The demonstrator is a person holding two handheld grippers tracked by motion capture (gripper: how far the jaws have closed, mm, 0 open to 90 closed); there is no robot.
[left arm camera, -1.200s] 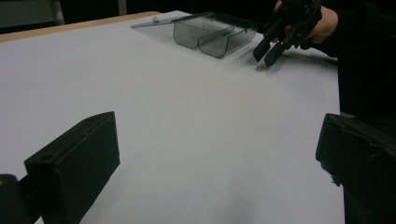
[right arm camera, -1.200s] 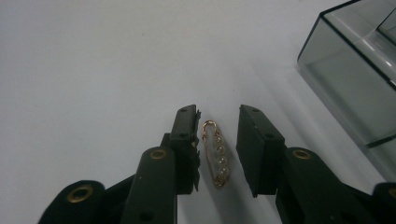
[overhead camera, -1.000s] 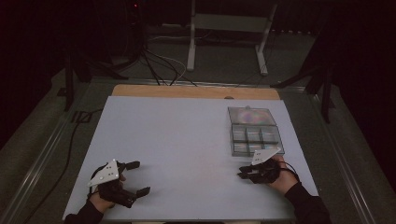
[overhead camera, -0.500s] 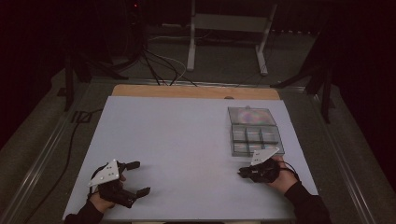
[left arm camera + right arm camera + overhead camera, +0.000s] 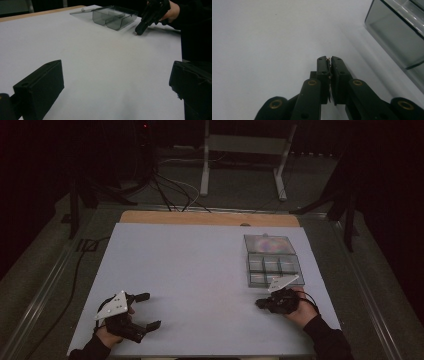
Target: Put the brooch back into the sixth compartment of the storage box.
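A clear plastic compartment box (image 5: 274,265) lies on the white table top (image 5: 200,265) at the right, its lid (image 5: 267,243) folded open behind it. My right gripper (image 5: 261,303) rests on the table just in front of the box, pointing left. In the right gripper view the jaws of my right gripper (image 5: 328,60) are pressed together, with a tiny tan speck at the seam; what it is cannot be told. The box wall (image 5: 397,37) stands to its right. My left gripper (image 5: 150,310) sits at the near left corner, wide open with nothing in it (image 5: 117,85). The box (image 5: 112,17) lies far ahead of it.
A wooden strip (image 5: 210,218) runs along the table's far edge. Beyond it are stand legs (image 5: 205,165) and cables (image 5: 170,190) on the dark floor. A cable (image 5: 75,270) trails down the left side of the table.
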